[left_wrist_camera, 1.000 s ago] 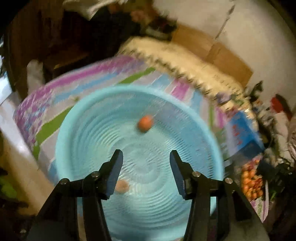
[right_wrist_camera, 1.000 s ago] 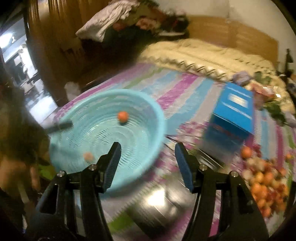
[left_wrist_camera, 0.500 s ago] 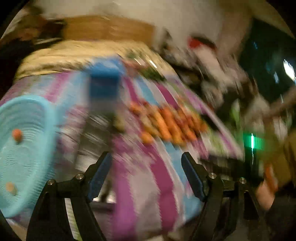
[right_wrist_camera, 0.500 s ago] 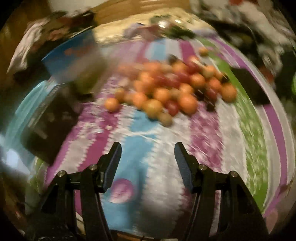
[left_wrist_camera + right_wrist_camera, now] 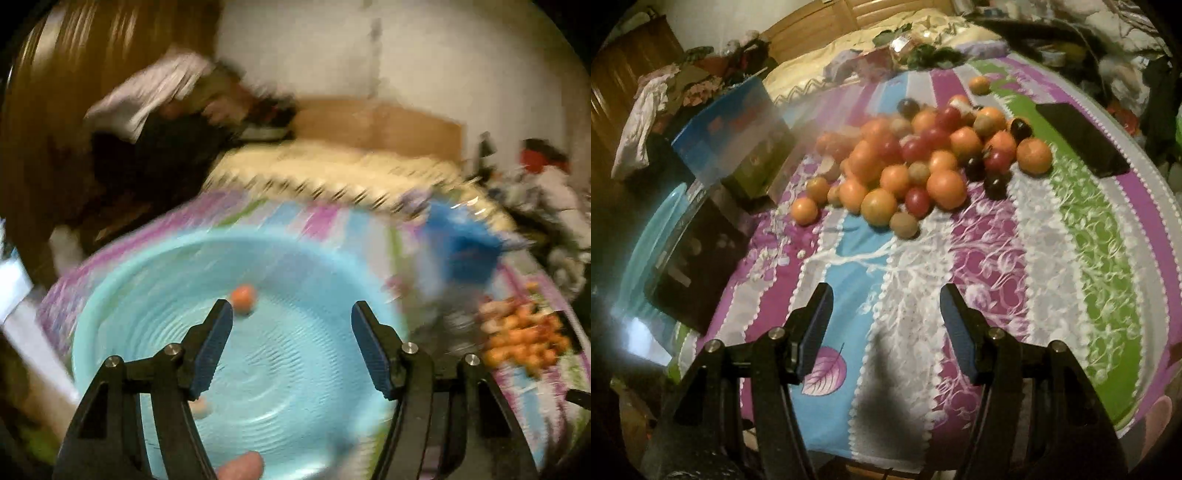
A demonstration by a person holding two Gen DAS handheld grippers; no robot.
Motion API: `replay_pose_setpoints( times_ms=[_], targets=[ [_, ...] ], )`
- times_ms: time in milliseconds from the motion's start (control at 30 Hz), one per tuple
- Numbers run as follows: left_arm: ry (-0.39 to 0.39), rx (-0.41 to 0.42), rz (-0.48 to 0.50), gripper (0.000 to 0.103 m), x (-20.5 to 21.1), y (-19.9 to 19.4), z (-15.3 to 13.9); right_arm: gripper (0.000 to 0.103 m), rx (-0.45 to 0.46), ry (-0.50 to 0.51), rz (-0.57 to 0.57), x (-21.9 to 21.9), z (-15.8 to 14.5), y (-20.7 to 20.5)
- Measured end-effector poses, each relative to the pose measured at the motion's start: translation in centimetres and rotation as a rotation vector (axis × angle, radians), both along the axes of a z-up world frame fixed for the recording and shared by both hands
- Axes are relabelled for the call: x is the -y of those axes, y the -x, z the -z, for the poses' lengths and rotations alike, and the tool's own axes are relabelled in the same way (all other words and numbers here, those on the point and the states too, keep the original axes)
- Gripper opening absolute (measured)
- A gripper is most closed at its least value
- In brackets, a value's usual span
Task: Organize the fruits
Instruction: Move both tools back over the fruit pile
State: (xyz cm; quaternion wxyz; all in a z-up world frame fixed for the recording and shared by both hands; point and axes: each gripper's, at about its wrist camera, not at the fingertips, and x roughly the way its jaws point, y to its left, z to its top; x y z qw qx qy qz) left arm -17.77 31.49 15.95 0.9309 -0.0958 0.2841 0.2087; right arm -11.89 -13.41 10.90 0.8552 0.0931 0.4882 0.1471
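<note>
L cam over basket [image 5: 122,295]; R cam facing fruit pile [image 5: 908,162].

Striped bedspread [image 5: 1015,258] under fruit pile [image 5: 916,162], basket [image 5: 295,369]

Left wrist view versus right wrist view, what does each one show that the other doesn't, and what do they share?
Only the left wrist view looks into the light blue basket, with an orange fruit and a paler one inside. Only the right wrist view shows the black phone and a lone orange fruit behind the pile. Both show the fruit pile, the blue box and the striped cloth. Both grippers, left and right, are open and empty.
</note>
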Motion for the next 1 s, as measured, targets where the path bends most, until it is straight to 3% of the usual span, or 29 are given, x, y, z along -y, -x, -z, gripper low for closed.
replay_pose_setpoints(
  times_ms=[133,267,533,667,867,933,1000],
  targets=[
    [0.002,-0.071,0.044,0.067,-1.1,-0.8,2.6,0.061,0.000,-0.004,-0.019,-0.7,0.0,0.4],
    [-0.031,-0.079,0.120,0.067,0.4,-2.7,2.5,0.061,0.003,0.000,-0.025,-0.9,-0.2,0.4],
    [-0.038,-0.042,0.085,0.067,3.9,-1.0,1.8,0.062,-0.015,-0.002,-0.026,-0.8,0.5,0.9],
    [0.003,-0.090,0.079,0.067,3.9,-1.4,2.8,0.062,-0.016,-0.011,-0.037,-0.8,0.5,0.9],
    [-0.057,0.119,0.095,0.069,6.3,1.7,-2.3,0.067,0.039,-0.006,-0.033,1.0,-0.6,0.6],
    [-0.052,0.174,0.152,0.079,8.4,1.9,-4.2,0.067,0.043,0.015,-0.008,2.4,-0.4,-0.2],
    [-0.018,0.187,0.267,0.084,11.4,1.4,-5.3,0.066,0.043,0.022,0.023,3.9,0.0,-1.1]
  ],
)
